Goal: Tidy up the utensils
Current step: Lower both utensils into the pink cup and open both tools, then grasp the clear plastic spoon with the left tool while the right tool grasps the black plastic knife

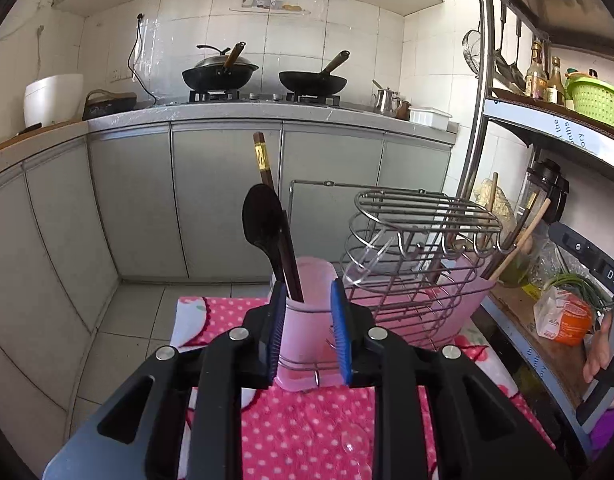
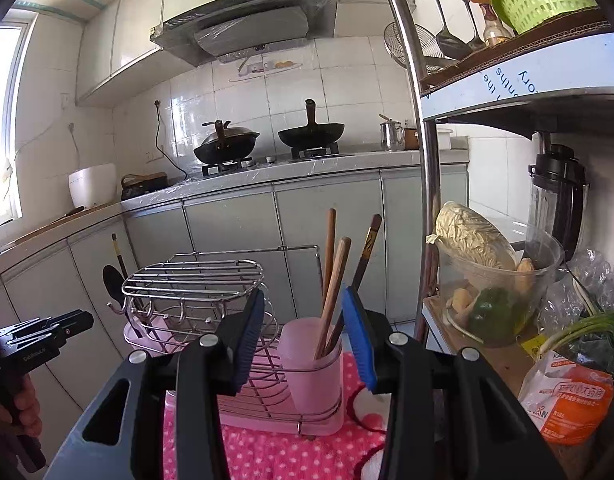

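Note:
A wire dish rack [image 1: 419, 248] with a pink tray stands on a pink dotted cloth [image 1: 307, 432]. In the left wrist view, a pink cup [image 1: 307, 320] at the rack's left end holds a black spoon [image 1: 263, 224] and dark chopsticks [image 1: 263, 160]. My left gripper [image 1: 309, 332] is open, its blue pads either side of this cup, empty. In the right wrist view, another pink cup [image 2: 313, 360] at the rack's right end holds wooden chopsticks [image 2: 335, 280] and a dark one [image 2: 365, 252]. My right gripper [image 2: 307, 340] is open and empty just before it.
A metal shelf unit [image 2: 423, 160] stands right of the rack, with a bowl of vegetables [image 2: 495, 280], a blender [image 2: 559, 196] and an orange bag [image 2: 571, 404]. Kitchen counter with two woks [image 1: 263, 76] lies behind. The left gripper shows at the left edge of the right wrist view [image 2: 39, 340].

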### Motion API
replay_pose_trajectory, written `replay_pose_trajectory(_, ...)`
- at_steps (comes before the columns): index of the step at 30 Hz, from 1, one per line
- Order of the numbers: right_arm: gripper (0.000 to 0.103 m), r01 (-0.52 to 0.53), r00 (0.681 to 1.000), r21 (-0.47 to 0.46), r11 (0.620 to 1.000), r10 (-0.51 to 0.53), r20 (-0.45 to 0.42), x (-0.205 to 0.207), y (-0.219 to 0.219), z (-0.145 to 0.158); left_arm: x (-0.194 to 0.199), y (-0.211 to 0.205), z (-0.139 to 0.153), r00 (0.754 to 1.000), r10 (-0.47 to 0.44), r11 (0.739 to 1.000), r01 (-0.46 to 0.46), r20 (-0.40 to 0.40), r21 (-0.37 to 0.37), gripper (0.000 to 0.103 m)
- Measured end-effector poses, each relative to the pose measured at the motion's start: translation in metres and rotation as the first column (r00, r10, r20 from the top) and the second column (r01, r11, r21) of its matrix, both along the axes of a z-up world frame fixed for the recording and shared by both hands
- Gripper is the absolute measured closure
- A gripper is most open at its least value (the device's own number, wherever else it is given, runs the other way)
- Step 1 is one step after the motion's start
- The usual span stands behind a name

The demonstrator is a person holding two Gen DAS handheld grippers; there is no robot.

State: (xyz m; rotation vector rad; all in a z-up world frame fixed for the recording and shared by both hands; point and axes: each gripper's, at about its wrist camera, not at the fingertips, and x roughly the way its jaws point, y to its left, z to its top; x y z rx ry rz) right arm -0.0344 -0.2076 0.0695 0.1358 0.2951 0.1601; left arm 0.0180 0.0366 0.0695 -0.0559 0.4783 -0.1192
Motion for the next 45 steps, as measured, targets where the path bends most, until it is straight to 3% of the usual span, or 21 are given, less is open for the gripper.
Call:
replay_pose_trajectory(4, 0.063, -0.029, 0.999, 0.013, 0.999, 0.029, -0.022, -0.020, 0.004, -0.004, -0.012, -0.008, -0.015, 0.997, -0.032, 0.999, 0.029, -0.068, -0.042, 0.079)
replay_pose_trajectory(12, 0.063, -0.142, 0.960, 0.084, 0.986, 0.157, -0.230, -0.030, 0.025, -0.054, -0.023, -0.027, -0.063, 0.963, -0.101, 0.993, 0.082, -0.250, -0.082, 0.075)
replay_pose_trajectory(15, 0.063, -0.170, 0.924, 0.132, 0.977, 0.204, -0.323, -0.026, 0.033, -0.080, -0.020, -0.029, -0.087, 0.935, -0.104, 0.992, 0.075, -0.340, -0.099, 0.075)
replay_pose_trajectory(19, 0.063, -0.193, 0.865, 0.172, 0.966, 0.251, -0.435, -0.022, 0.044, -0.111, -0.011, -0.030, -0.118, 0.878, -0.118, 0.987, 0.051, -0.464, -0.154, 0.075)
replay_pose_trajectory(23, 0.070, -0.207, 0.795, 0.226, 0.952, 0.299, -0.528, -0.015, 0.049, -0.135, 0.001, -0.035, -0.139, 0.825, -0.124, 0.984, 0.031, -0.551, -0.176, 0.075)
replay_pose_trajectory(26, 0.077, -0.208, 0.750, 0.255, 0.944, 0.321, -0.579, -0.009, 0.053, -0.148, 0.010, -0.040, -0.147, 0.805, -0.115, 0.987, 0.030, -0.582, -0.155, 0.075)
replay_pose_trajectory(29, 0.078, -0.211, 0.721, 0.275, 0.938, 0.340, -0.604, -0.006, 0.057, -0.157, 0.018, -0.048, -0.152, 0.788, -0.102, 0.992, 0.033, -0.607, -0.124, 0.075)
replay_pose_trajectory(33, 0.078, -0.218, 0.706, 0.278, 0.936, 0.348, -0.617, -0.005, 0.061, -0.164, 0.026, -0.056, -0.165, 0.766, -0.069, 0.996, 0.019, -0.640, -0.084, 0.075)
replay_pose_trajectory(36, 0.078, -0.223, 0.696, 0.274, 0.936, 0.349, -0.627, -0.004, 0.065, -0.168, 0.029, -0.062, -0.173, 0.761, -0.038, 0.999, 0.011, -0.648, -0.045, 0.075)
replay_pose_trajectory(39, 0.078, -0.224, 0.687, 0.272, 0.936, 0.350, -0.637, -0.001, 0.070, -0.172, 0.030, -0.068, -0.177, 0.777, -0.021, 1.000, 0.009, -0.629, -0.022, 0.079)
replay_pose_trajectory(45, 0.078, -0.234, 0.657, 0.273, 0.933, 0.359, -0.663, 0.003, 0.081, -0.176, 0.018, -0.055, -0.167, 0.808, -0.042, 0.996, -0.010, -0.587, -0.085, 0.099)
